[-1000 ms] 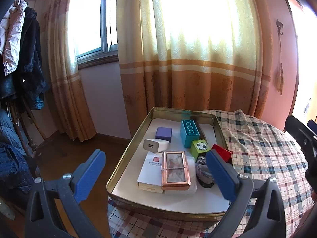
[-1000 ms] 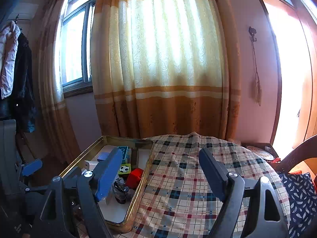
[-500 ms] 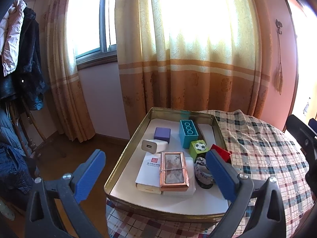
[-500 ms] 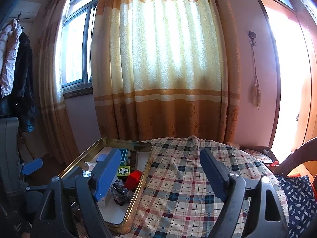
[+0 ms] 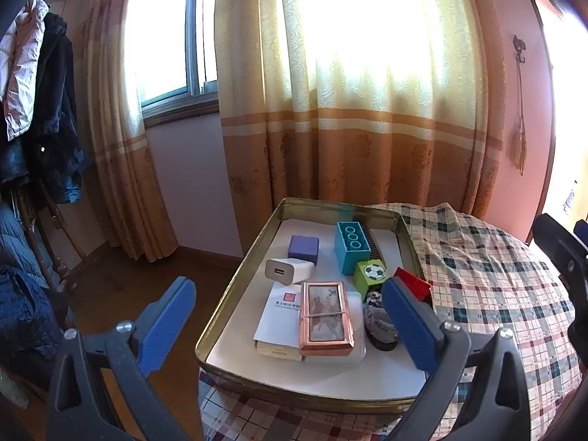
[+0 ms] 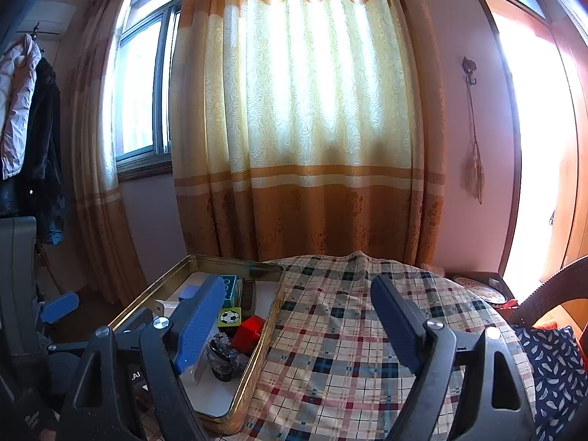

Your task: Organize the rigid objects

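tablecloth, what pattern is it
The tablecloth is a plaid of cream, dark blue and red checks, clearest in the right wrist view.

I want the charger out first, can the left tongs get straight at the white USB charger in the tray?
Probably yes: the left tongs are open, and the white USB charger lies uncovered beyond the copper-framed picture.

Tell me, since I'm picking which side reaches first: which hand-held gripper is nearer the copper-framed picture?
Left. The left hand-held gripper hovers open just before the copper-framed picture in the tray. The right hand-held gripper hangs open over the plaid cloth, off to the tray's right.
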The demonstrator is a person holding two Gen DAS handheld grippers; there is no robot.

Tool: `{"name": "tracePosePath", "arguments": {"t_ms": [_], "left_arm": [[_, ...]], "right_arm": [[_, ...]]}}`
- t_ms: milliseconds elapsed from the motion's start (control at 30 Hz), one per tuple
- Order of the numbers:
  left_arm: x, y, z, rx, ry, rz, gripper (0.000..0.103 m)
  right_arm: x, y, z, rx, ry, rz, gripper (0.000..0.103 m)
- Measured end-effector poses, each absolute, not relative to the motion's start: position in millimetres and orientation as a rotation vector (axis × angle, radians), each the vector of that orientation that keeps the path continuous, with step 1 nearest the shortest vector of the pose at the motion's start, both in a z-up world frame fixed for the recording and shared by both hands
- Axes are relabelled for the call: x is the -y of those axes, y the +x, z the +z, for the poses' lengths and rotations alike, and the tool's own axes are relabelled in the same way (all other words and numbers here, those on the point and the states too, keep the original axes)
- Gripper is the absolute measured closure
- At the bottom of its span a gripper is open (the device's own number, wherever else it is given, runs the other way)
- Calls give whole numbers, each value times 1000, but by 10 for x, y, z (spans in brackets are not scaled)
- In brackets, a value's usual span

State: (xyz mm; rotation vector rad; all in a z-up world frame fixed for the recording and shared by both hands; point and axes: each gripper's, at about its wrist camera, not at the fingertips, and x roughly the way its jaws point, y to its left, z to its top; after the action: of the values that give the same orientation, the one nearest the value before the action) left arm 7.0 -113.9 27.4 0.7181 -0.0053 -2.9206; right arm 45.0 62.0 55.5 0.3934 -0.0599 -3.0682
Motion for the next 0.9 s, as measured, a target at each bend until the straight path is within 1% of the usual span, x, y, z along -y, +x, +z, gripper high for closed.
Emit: {"name": "tracePosePath", "arguments": {"t_ms": [900], "left_arm": [[1090, 48, 254, 68, 718, -2894, 0]], "right_arm": [[-634, 435, 526, 95, 405, -3061, 19]]}}
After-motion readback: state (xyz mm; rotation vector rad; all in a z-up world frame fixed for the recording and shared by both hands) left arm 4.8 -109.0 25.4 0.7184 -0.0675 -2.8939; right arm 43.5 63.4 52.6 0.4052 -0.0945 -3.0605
